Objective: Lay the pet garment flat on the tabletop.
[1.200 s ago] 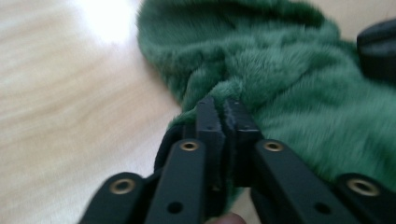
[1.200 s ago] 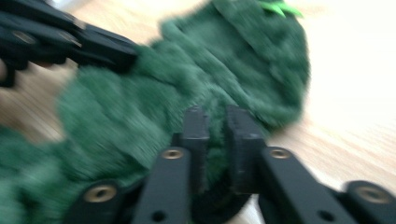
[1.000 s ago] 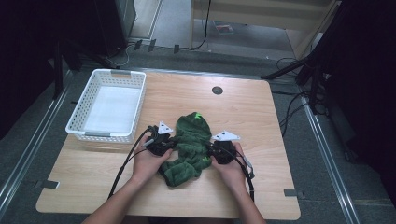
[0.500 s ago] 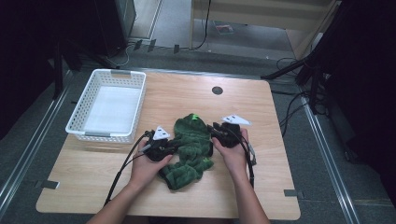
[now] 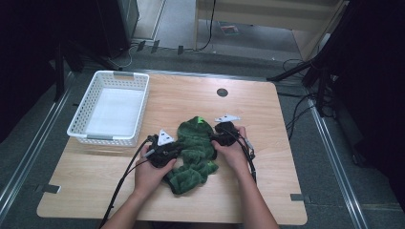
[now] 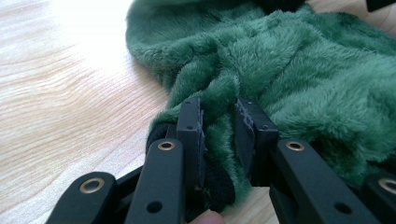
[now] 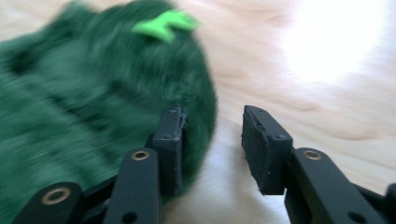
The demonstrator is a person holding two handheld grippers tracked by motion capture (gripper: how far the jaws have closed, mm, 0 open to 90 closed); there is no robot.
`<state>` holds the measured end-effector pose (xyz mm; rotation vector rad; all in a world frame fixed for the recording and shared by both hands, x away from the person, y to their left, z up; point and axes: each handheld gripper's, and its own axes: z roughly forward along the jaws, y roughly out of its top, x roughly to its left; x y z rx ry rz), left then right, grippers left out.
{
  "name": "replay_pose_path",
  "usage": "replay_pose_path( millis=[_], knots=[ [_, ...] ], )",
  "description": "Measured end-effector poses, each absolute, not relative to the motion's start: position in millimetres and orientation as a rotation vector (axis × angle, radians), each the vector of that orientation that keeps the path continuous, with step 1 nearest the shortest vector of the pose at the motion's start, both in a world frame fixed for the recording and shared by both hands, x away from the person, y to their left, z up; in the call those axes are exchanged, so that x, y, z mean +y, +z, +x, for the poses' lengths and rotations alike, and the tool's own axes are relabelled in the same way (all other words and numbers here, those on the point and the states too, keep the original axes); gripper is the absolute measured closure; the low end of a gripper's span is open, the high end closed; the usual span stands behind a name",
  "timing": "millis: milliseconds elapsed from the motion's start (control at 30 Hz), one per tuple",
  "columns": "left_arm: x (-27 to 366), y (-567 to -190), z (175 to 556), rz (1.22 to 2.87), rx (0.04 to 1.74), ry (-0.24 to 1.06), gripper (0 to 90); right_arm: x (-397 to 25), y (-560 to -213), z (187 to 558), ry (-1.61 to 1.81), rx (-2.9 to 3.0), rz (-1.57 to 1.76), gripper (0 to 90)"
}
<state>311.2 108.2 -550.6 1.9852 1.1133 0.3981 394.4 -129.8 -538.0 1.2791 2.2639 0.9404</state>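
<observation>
A dark green fleece garment [image 5: 195, 150] lies crumpled near the middle of the wooden table [image 5: 267, 114], with a bright green tag [image 5: 200, 119] at its far end. My left gripper [image 5: 177, 149] is at the garment's left edge, and in the left gripper view it [image 6: 218, 128] is shut on a fold of the green fleece [image 6: 280, 70]. My right gripper [image 5: 213, 138] is at the garment's right side. In the right gripper view it [image 7: 211, 140] is open, its left jaw against the fleece [image 7: 84, 107] just below the bright green tag [image 7: 166, 23], bare table between the jaws.
A white plastic basket [image 5: 112, 108] stands at the table's left rear, with nothing visible inside. A round cable hole [image 5: 222, 92] sits near the far edge. Cables [image 5: 125, 176] trail from both grippers toward the front edge. Dark stands and cables surround the table.
My right gripper has moved from the garment's lower right up and inward to its upper right side near the tag. The left gripper has stayed in place on the fleece.
</observation>
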Motion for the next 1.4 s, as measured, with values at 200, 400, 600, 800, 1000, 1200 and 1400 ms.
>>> replay_pose_path(
  millis=[200, 400, 600, 800, 1000, 1200, 1400],
  knots=[
    [108, -551, 311, 1.985, 1.115, 0.396, 72.6, -136, -541, 409, 0.924, 2.16, 1.327, 58.7],
    [109, -550, 311, 1.98, 1.118, 0.398, 71.5, -141, -533, 406, 1.003, 2.267, 1.337, 50.1],
    [109, -550, 311, 1.984, 1.115, 0.404, 70.6, -142, -514, 393, 1.12, 2.226, 1.333, 54.1],
    [109, -550, 311, 1.984, 1.111, 0.413, 69.0, -118, -510, 371, 1.226, 2.285, 1.234, 72.2],
    [109, -550, 310, 1.982, 1.114, 0.41, 68.6, -107, -526, 336, 1.177, 2.468, 1.082, 81.6],
    [109, -551, 311, 1.981, 1.124, 0.41, 70.8, -132, -541, 332, 1.13, 2.408, 1.187, 83.5],
    [108, -550, 308, 1.988, 1.082, 0.417, 66.3, -139, -529, 334, 1.227, 2.388, 1.219, 74.6]
  ],
)
